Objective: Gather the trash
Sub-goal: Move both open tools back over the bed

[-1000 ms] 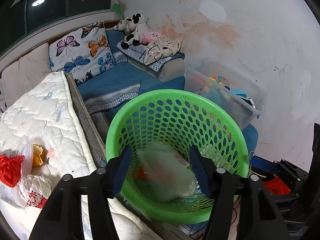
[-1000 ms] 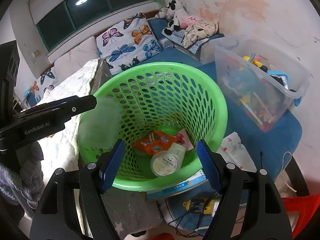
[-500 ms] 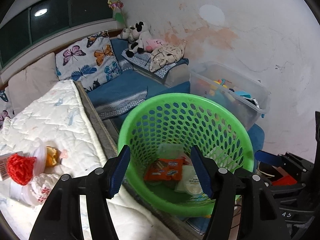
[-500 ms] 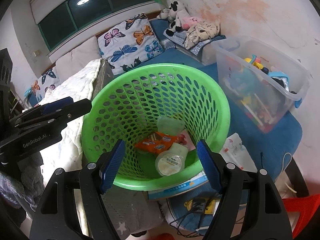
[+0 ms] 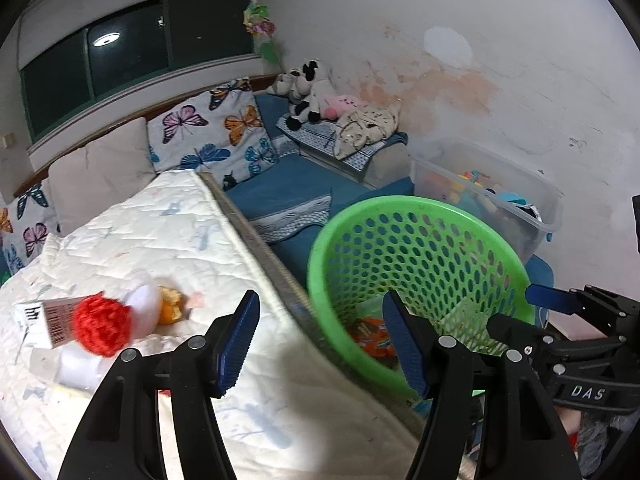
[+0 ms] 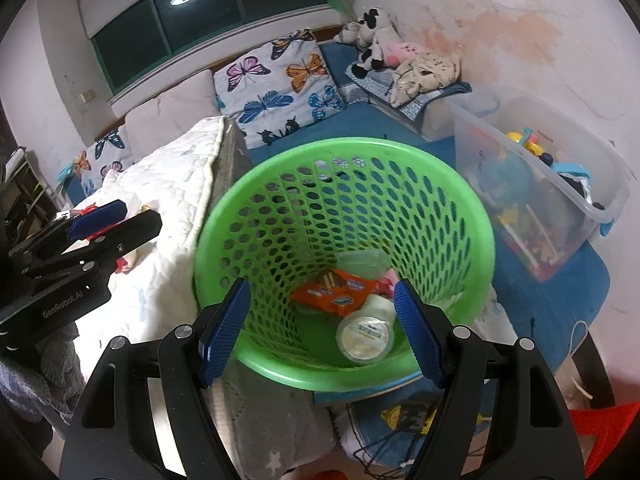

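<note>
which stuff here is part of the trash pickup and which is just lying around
Part of the job:
green basket
orange wrapper and round cup in the basket
red net, orange peel and small box on the white quilt
left claw, right claw, both open

Just lying about:
butterfly pillow
plush toys
clear toy bin

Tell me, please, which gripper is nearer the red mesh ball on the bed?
Left. The left gripper hangs open beside the red mesh ball; the right gripper hovers over the green basket.
</note>
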`<state>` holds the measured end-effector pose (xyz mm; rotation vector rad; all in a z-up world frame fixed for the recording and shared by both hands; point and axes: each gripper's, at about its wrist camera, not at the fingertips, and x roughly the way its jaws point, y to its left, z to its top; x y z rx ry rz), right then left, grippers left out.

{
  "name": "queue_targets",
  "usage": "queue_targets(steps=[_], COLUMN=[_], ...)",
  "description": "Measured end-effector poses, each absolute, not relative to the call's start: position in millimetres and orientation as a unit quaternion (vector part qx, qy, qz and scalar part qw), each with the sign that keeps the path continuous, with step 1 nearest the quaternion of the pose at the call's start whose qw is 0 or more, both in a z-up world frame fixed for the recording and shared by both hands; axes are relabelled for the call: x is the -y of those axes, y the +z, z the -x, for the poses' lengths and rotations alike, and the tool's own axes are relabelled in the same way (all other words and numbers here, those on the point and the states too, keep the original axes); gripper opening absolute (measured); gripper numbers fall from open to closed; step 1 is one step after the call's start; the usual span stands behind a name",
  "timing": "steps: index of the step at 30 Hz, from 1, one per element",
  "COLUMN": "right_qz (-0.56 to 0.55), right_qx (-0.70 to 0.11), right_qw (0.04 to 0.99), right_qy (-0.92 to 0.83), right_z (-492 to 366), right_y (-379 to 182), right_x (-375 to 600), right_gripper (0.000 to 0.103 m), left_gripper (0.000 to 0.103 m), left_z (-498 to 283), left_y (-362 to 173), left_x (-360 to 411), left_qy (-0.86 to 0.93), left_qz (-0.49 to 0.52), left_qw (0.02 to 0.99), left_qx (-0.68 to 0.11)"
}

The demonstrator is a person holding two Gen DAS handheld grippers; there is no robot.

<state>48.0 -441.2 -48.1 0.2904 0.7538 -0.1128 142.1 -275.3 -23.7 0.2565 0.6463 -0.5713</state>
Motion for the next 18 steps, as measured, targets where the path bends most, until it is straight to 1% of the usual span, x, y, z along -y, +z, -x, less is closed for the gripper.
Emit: queue_targets(steps=[3, 7, 10, 18], right_qz=[-0.136, -0.125, -0.116, -0.091], right_qx=[-0.365, -0.363, -0.363, -0.372], right_qw=[0.92, 0.923, 0.924, 0.923], right_qy=[-0.046, -0.03, -0.018, 0.026], right_z=[-54, -64, -71, -93], right_y=[-45, -40, -38, -38], right_x=[433, 416, 404, 364], right_gripper=[0.074, 0.077, 0.078, 0.08], left_gripper=[0.062, 0.062, 0.067, 0.067], left_z=[-145, -149, -153, -167], left_y=[-22, -19, -17, -17], left_x=[258, 231, 210, 139], left_qy=[-0.263, -0.24, -0.221, -0.158], left_qz=[-0.115, -0.108, -0.101, -0.065], left_qw=[0.904, 0.912, 0.917, 0.929], left_qx=[-0.316, -0.316, -0.317, -0.328])
